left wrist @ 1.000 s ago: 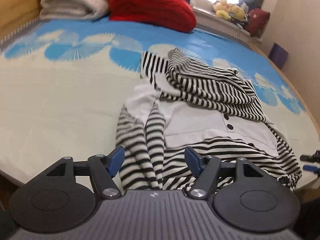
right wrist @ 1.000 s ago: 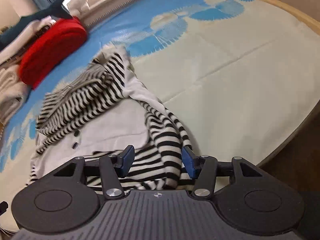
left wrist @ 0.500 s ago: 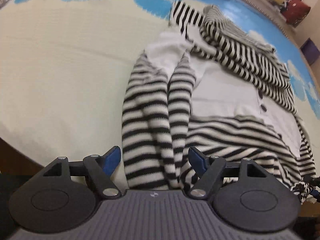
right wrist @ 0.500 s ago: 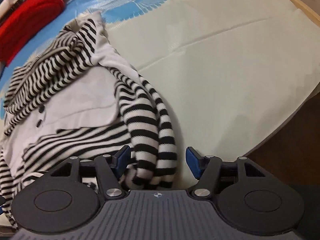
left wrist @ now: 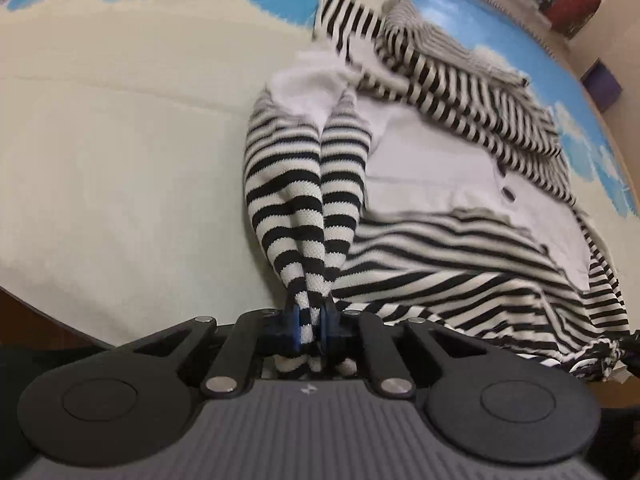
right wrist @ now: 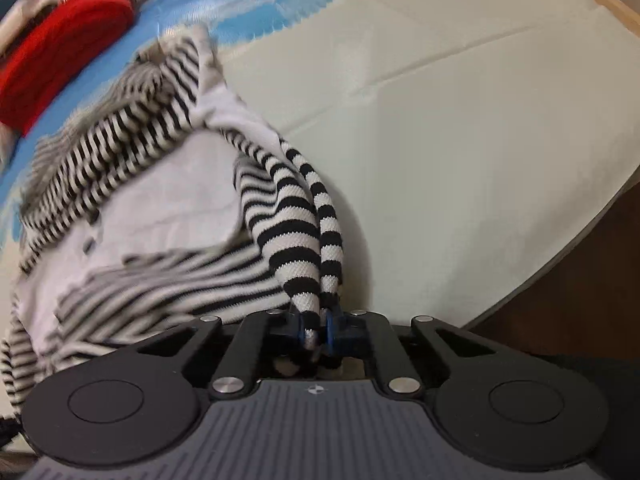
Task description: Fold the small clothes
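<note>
Striped top (left wrist: 420, 184) sprawled on bed mat (left wrist: 120, 152), near its front edge. My left gripper (left wrist: 310, 326) closing, pinching one striped sleeve end; right gripper (right wrist: 318, 334) closing on the other sleeve (right wrist: 304, 240).

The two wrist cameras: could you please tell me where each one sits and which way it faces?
Left wrist: behind the left gripper, looking steeply down along a pinched striped sleeve across the bed; only its own fingers show.
Right wrist: behind the right gripper, looking steeply down along the other striped sleeve; only its own fingers show.
Shared: the striped cardigan, red cushion, and bed.
</note>
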`<action>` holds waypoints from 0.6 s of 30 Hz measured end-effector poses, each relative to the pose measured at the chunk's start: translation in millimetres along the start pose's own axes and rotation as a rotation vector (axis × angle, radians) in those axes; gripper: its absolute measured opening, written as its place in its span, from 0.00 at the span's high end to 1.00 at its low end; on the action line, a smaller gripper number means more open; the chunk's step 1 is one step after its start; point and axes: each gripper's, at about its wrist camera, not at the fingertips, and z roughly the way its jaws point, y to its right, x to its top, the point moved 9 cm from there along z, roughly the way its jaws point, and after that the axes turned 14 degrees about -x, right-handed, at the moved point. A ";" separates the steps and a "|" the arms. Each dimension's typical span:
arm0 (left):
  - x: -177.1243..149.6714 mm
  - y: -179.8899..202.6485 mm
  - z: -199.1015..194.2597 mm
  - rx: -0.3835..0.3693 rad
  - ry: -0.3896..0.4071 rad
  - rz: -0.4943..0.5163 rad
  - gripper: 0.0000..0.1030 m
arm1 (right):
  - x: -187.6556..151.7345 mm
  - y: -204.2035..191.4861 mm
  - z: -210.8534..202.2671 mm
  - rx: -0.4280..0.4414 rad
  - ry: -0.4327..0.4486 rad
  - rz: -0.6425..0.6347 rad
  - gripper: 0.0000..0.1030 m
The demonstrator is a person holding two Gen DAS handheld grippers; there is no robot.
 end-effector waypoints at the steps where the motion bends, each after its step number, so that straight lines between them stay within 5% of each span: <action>1: 1.2 0.0 -5.2 -0.005 0.011 -0.004 0.91 | 1.1 1.1 -4.2 0.013 0.006 0.012 0.92; 5: -5.5 -8.4 -7.8 0.021 -0.025 -0.031 0.90 | -4.2 -1.6 -6.6 0.033 -0.015 -0.014 0.91; 14: -11.7 -20.8 4.8 0.032 -0.076 -0.109 0.62 | -17.8 -7.7 12.1 -0.034 -0.093 -0.088 0.80; 18: -13.9 -20.1 7.4 0.036 -0.089 -0.098 0.61 | -19.7 -9.2 13.0 -0.043 -0.089 -0.108 0.78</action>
